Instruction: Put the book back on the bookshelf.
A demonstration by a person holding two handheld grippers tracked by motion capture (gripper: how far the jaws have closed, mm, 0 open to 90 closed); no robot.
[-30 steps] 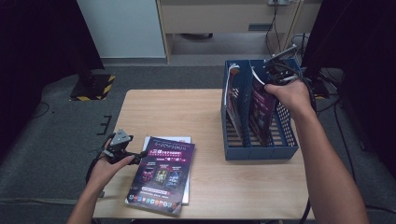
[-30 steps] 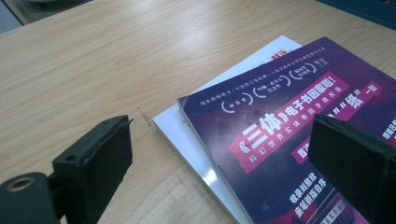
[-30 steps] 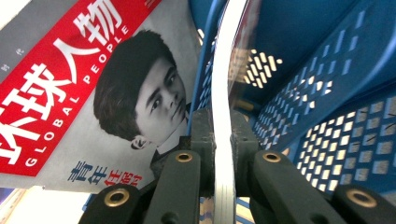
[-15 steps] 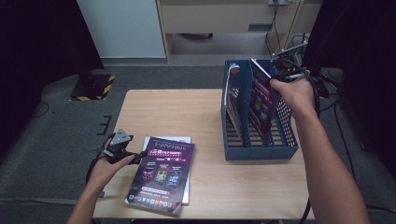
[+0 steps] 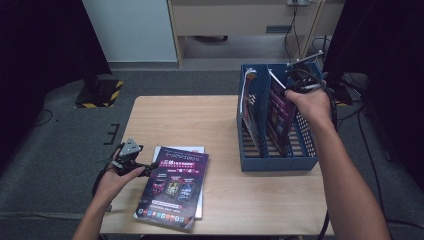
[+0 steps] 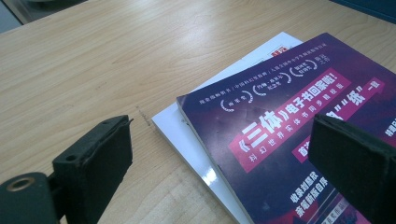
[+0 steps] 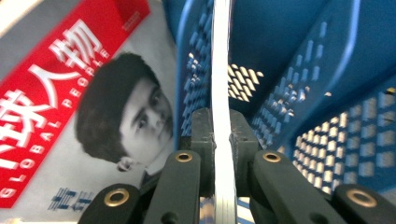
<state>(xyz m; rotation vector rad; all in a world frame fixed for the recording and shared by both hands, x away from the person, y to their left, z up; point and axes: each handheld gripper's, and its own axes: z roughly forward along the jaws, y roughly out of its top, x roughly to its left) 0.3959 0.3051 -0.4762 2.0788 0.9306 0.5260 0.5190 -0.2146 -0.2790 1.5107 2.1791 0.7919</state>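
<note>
Magazine (image 5: 278,117) stands in the blue rack's (image 5: 305,161) middle slot, our right gripper (image 7: 222,140) clenched on its top edge. Our left gripper (image 6: 224,158) hangs released over the purple book (image 5: 172,187) on the table (image 5: 200,120).

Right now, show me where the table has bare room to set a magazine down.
The far left stretch of the table is bare, between its back edge, the blue rack and the purple magazine. The strip in front of the rack is free too. The near left corner is crowded by magazines and the left gripper.
</note>
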